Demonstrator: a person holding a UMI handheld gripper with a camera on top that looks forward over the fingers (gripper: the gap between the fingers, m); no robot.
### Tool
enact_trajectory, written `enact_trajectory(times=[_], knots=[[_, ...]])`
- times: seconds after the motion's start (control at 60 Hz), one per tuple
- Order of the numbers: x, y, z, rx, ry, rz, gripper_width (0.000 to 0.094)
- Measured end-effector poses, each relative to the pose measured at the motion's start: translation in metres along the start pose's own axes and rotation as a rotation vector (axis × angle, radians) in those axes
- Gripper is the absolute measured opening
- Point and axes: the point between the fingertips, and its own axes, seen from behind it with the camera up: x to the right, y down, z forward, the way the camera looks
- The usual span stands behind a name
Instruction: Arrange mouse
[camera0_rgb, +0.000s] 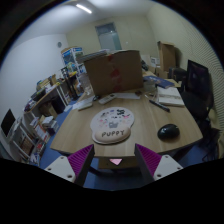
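Approach phase, judged from the layout: the gripper (115, 160) hangs above the near edge of the table (75, 128), fingers spread apart with nothing between them. The mouse (168, 131) lies near the table's right edge, well apart from the gripper and off to the right of the fingers. A round mat (113, 123) printed with "PUPPY" sits just ahead of the fingers, near the middle of the table; the mouse is beside it, not on it.

Next move, as a judgement: swing right, descend over the mouse, and straddle it across its narrow sides before closing. The mat is the likely destination.

Other items: a cardboard box (113, 71) stands upright at the far edge. Papers (168, 98) lie toward the far right corner. A dark monitor (198, 78) stands beyond the right edge. Shelving with clutter (45, 100) runs along the left side. Nothing blocks the path from gripper to mouse.
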Motion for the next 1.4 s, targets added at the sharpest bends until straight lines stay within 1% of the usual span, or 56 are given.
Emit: enact_trajectory(times=[0.117, 0.133, 0.15, 0.217, 0.4, 0.5, 0.517, 0.533, 0.55, 0.633, 0.883, 1.067, 1.167, 1.2, 1.3, 1.317, 1.4], knots=[[0.038, 0.007, 0.001, -0.011, 0.032, 0.014, 0.0828], [0.032, 0.008, 0.004, -0.013, 0.039, 0.012, 0.0828], [0.057, 0.009, 0.001, -0.014, 0.040, 0.008, 0.0826], [0.086, 0.011, 0.005, -0.008, 0.069, -0.017, 0.0828], [0.172, 0.026, 0.045, -0.040, 0.147, 0.005, 0.0823], [0.197, 0.031, 0.077, -0.067, 0.157, -0.002, 0.0825], [0.201, 0.033, 0.081, -0.073, 0.163, -0.003, 0.0839], [0.205, 0.031, 0.084, -0.069, 0.173, -0.012, 0.0828], [0.208, 0.024, 0.089, -0.043, 0.179, -0.026, 0.0818], [0.213, 0.015, 0.102, -0.037, 0.201, -0.063, 0.0824], [0.223, -0.023, 0.149, 0.023, 0.261, -0.058, 0.0843], [0.233, -0.048, 0.176, 0.028, 0.290, -0.035, 0.0849], [0.233, -0.058, 0.190, 0.031, 0.285, -0.044, 0.0836], [0.232, -0.062, 0.194, 0.038, 0.280, -0.049, 0.0818], [0.230, -0.068, 0.204, 0.063, 0.268, -0.053, 0.0569], [0.230, -0.067, 0.203, 0.059, 0.272, -0.050, 0.0571], [0.228, -0.067, 0.204, 0.057, 0.273, -0.038, 0.0476]])
